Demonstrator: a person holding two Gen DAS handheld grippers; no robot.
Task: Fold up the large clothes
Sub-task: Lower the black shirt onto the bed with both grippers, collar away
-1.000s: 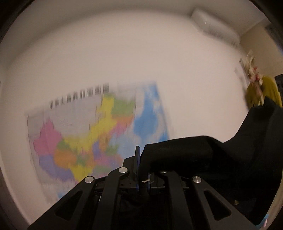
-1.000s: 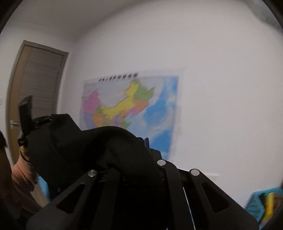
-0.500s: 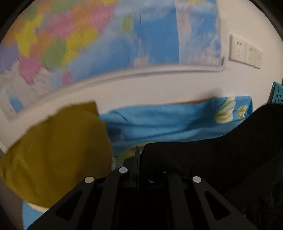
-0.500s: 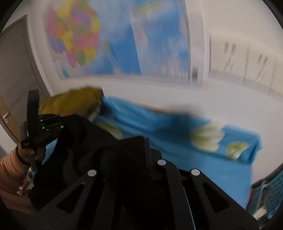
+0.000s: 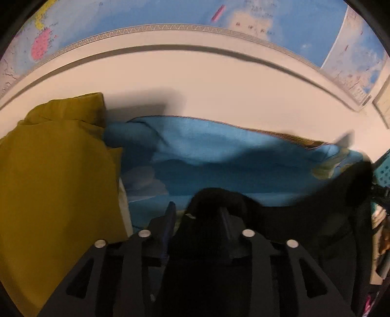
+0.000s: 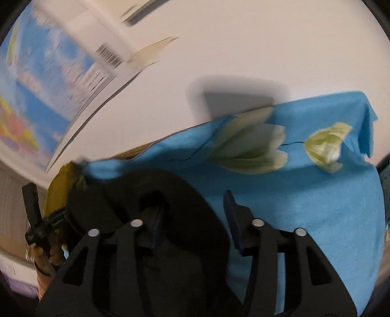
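What changed: a second ago both my cameras faced the wall map [image 5: 170, 14] with the black garment [image 5: 280, 219] held up high; now they look down at the blue flowered sheet [image 6: 316, 207], so I have swung the garment down toward the bed.
Left hand-held gripper [image 5: 197, 219]: its fingers now stand apart where they were pinched before, with black cloth still bunched over and between them; it looks released or releasing.
Right hand-held gripper [image 6: 192, 214]: also spread now, one finger bare over the sheet, the other under the cloth; no real pinch that I can see.
Garment position: draped over both my grippers, stretching between them, low over the sheet; whether it already touches the bed, I cannot tell.
Neighbours: a mustard-yellow cloth [image 5: 53, 195] lies at the left end of the sheet.
Meaning for the task: I judge the lay-down nearly done; flattening and folding come next.
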